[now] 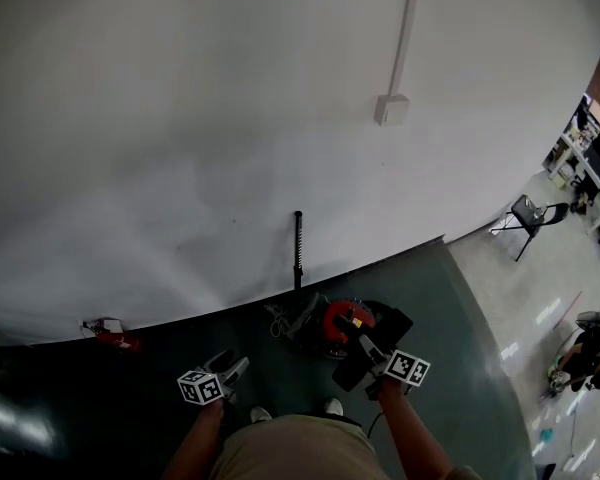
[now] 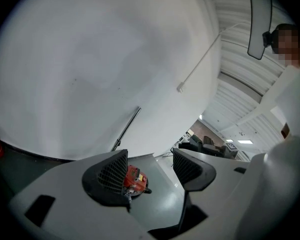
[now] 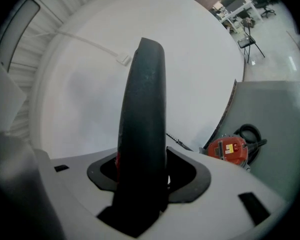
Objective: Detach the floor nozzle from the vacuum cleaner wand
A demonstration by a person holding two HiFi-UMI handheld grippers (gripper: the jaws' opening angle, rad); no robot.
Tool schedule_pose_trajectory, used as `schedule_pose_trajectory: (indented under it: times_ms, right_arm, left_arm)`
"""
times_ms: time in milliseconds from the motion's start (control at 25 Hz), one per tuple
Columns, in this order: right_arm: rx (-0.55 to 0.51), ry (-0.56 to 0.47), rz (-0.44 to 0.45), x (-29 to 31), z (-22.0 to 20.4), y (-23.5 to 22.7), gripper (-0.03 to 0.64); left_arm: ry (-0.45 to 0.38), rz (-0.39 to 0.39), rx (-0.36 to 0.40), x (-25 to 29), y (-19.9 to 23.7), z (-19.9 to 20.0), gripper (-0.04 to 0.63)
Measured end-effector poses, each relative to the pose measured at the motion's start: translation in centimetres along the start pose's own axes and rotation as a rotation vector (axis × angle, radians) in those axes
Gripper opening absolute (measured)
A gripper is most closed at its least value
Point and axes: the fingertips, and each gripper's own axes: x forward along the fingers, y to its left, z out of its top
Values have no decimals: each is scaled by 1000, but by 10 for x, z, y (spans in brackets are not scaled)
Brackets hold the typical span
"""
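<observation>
My right gripper [image 1: 368, 346] is shut on the black floor nozzle [image 1: 392, 326], which hangs above the floor in front of me. In the right gripper view the nozzle [image 3: 145, 109] stands up between the jaws of that gripper [image 3: 142, 170] as a broad dark slab. The thin black wand [image 1: 298, 248] leans upright against the white wall, apart from the nozzle. It also shows as the wand [image 2: 126, 129] in the left gripper view. The red vacuum cleaner [image 1: 345, 323] sits on the floor below it. My left gripper [image 1: 230, 365] is open and empty, and the cleaner [image 2: 134, 179] shows between its jaws.
A coiled hose [image 1: 280, 318] lies left of the cleaner. A small red object [image 1: 110, 333] sits at the wall's foot, far left. A conduit with a box [image 1: 391, 109] runs down the wall. A folding chair [image 1: 528, 216] and a crouching person [image 1: 585, 343] are at the right.
</observation>
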Motion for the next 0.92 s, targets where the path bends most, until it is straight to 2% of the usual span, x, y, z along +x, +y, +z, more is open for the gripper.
schedule_pose_trajectory:
  times_ms: [320, 520, 920]
  right_arm:
    - [58, -2, 60, -13, -10, 8, 232]
    - [145, -18, 112, -33, -4, 10, 232]
    - [132, 3, 163, -66, 14, 0, 232]
  left_arm:
    - [19, 9, 14, -1, -9, -9, 293]
    - [1, 31, 14, -2, -21, -12, 293]
    - [-50, 72, -7, 8, -51, -27, 293]
